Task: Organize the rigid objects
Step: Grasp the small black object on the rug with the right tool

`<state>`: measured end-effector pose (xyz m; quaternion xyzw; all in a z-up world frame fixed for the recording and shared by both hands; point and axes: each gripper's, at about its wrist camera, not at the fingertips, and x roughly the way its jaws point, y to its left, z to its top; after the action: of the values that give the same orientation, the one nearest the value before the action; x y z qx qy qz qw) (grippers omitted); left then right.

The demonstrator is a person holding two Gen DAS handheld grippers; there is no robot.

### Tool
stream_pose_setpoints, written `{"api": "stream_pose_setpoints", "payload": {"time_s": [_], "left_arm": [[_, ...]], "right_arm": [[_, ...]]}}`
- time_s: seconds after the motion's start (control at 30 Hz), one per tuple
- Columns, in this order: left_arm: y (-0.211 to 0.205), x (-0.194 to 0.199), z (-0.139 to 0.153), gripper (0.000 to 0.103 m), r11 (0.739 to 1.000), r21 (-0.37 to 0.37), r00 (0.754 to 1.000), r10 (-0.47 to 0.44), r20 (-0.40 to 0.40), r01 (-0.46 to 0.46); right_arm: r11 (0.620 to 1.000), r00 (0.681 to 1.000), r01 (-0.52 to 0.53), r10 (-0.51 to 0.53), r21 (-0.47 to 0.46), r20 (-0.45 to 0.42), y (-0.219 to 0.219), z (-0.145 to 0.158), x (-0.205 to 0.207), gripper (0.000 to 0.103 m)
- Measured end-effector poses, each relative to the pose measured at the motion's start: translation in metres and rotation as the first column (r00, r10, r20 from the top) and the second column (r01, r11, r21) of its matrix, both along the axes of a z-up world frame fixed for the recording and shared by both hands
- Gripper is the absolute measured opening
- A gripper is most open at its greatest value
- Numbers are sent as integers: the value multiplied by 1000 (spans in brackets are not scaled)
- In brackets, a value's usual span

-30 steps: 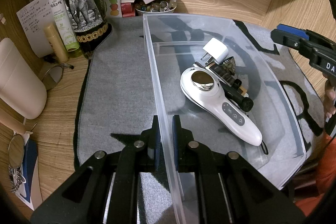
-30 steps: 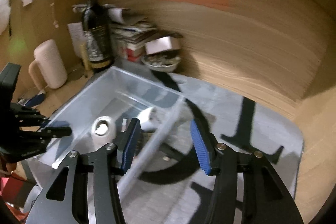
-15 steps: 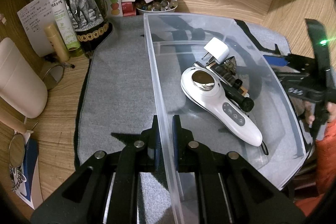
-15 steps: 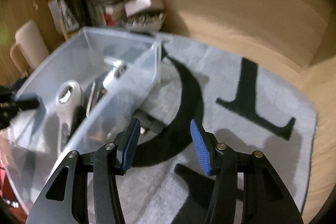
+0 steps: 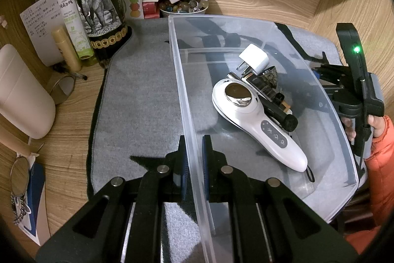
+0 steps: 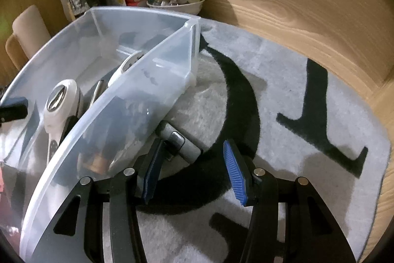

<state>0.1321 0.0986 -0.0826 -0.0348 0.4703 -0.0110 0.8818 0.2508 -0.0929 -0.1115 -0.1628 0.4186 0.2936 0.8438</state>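
Note:
A clear plastic bin [image 5: 184,80] stands on a grey mat. My left gripper [image 5: 193,152] is shut on the bin's left wall. Inside lie a white handheld device [image 5: 258,125], a white plug adapter [image 5: 254,58] and dark small items [image 5: 275,100]. The bin also shows in the right wrist view [image 6: 138,80]. My right gripper [image 6: 192,164] is open, low over the mat just outside the bin's right wall. A small silver and grey object [image 6: 179,142] lies on the mat by its left finger [image 6: 152,169].
A wine bottle [image 5: 98,6], a spray bottle [image 5: 71,16], papers, a bowl of stones [image 5: 184,8] and a cream mug [image 5: 22,93] crowd the back left. A wooden wall [image 6: 295,4] rises behind. The mat [image 6: 283,95] has black letters.
My right gripper has swung down from above the bin to the mat outside its right wall, close to the small silver object. My left gripper has held still on the bin wall.

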Motion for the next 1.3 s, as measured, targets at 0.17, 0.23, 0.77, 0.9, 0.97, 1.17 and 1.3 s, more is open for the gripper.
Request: {"api": "stream_pose_setpoints", "payload": {"time_s": [0.17, 0.23, 0.77, 0.9, 0.97, 1.17, 1.3], "left_arm": [[0, 0, 0, 8, 1000, 0, 1000, 0, 0, 0], [0, 0, 0, 8, 1000, 2, 1000, 0, 0, 0], [-1, 0, 1, 8, 1000, 8, 1000, -2, -2, 2], [-1, 0, 1, 8, 1000, 7, 1000, -1, -2, 1], [-1, 0, 1, 8, 1000, 7, 1000, -1, -2, 1], [-1, -1, 1, 8, 1000, 8, 1000, -2, -3, 2], [-2, 0, 1, 8, 1000, 9, 1000, -2, -2, 2]], "right_arm": [[1000, 1000, -1, 1, -5, 24, 3, 1, -2, 27], [1000, 999, 12, -12, -7, 34, 3, 2, -3, 27], [999, 997, 53, -53, 5, 62, -13, 22, -16, 9], [997, 997, 69, -69, 19, 39, -20, 25, -13, 14], [997, 997, 70, -70, 23, 25, -18, 22, -9, 29], [997, 998, 62, -61, -39, 24, 3, 3, 2, 34], [998, 998, 63, -62, -18, 28, 2, 1, 5, 23]]}}
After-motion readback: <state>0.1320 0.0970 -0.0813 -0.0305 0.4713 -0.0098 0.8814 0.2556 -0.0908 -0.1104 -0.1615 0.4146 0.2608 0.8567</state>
